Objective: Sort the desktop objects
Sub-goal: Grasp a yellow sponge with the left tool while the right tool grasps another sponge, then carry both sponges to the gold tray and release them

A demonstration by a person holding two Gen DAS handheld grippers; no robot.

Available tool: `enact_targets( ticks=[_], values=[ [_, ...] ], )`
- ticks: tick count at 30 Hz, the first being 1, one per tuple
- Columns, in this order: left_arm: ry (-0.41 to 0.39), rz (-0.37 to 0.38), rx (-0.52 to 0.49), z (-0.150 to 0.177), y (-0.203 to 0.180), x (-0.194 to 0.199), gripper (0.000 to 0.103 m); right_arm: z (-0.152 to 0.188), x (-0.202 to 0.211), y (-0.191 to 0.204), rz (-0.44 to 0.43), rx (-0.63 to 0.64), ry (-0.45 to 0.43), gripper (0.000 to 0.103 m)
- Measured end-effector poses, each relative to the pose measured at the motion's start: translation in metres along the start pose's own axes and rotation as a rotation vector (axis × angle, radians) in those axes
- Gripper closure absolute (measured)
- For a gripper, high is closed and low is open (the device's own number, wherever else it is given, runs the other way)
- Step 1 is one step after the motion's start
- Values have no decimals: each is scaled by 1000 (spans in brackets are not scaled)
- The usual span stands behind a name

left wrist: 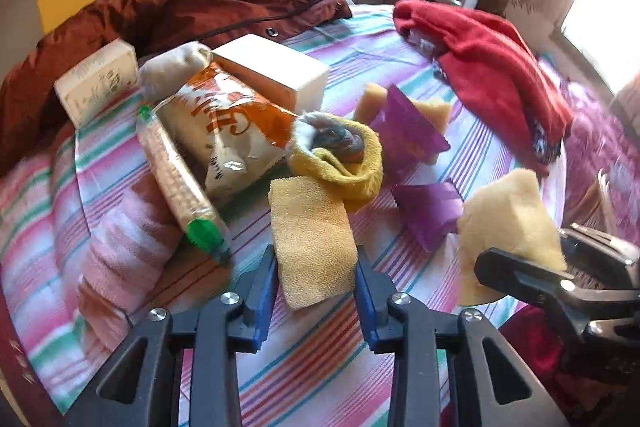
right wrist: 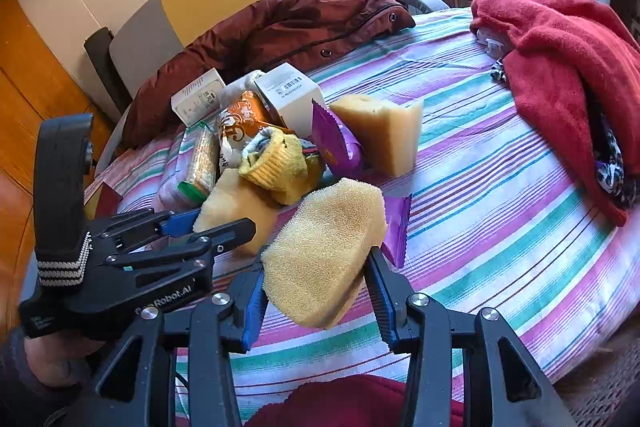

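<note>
Where stripes run bare — table edge (right wrist: 592,339)

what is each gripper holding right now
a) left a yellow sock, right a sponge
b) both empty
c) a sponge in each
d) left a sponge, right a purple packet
c: in the left wrist view the left gripper has its blue pads pressed on a yellow sponge, and in the right wrist view the right gripper is clamped on another sponge lifted off the striped cloth.

Porous matt sponge (left wrist: 312,239) — glossy crinkled snack bag (left wrist: 224,131) — striped cloth (left wrist: 320,367)
</note>
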State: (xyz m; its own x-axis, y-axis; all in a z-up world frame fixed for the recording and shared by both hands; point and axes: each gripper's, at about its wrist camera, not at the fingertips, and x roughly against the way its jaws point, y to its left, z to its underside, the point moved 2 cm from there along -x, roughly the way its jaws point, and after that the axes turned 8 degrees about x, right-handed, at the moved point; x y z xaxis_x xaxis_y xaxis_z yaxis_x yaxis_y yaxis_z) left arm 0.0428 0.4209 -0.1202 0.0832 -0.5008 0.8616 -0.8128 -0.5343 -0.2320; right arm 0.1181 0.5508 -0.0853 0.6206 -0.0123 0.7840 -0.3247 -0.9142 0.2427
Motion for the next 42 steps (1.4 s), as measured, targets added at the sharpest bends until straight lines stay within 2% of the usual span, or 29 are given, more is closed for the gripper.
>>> enact_targets(
  ticks=[7,11,19,24,35,42],
  values=[
    [-44,49,92,15,18,33,69,-1,5,14,-27,64,-27,57],
    [-70,54,141,27,31,52,69,0,7,28,-46,125,-40,57],
    [-143,18,217,51,61,94,69,5,8,49,-92,198,-32,57],
    [-204,-20,308,72,100,128,69,7,5,66,-139,210,-4,57],
    [-324,-128,578,129,208,193,69,-4,-5,172,-290,392,27,57],
    [-382,-237,708,163,272,228,68,-8,-21,250,-373,537,62,57]
  ],
)
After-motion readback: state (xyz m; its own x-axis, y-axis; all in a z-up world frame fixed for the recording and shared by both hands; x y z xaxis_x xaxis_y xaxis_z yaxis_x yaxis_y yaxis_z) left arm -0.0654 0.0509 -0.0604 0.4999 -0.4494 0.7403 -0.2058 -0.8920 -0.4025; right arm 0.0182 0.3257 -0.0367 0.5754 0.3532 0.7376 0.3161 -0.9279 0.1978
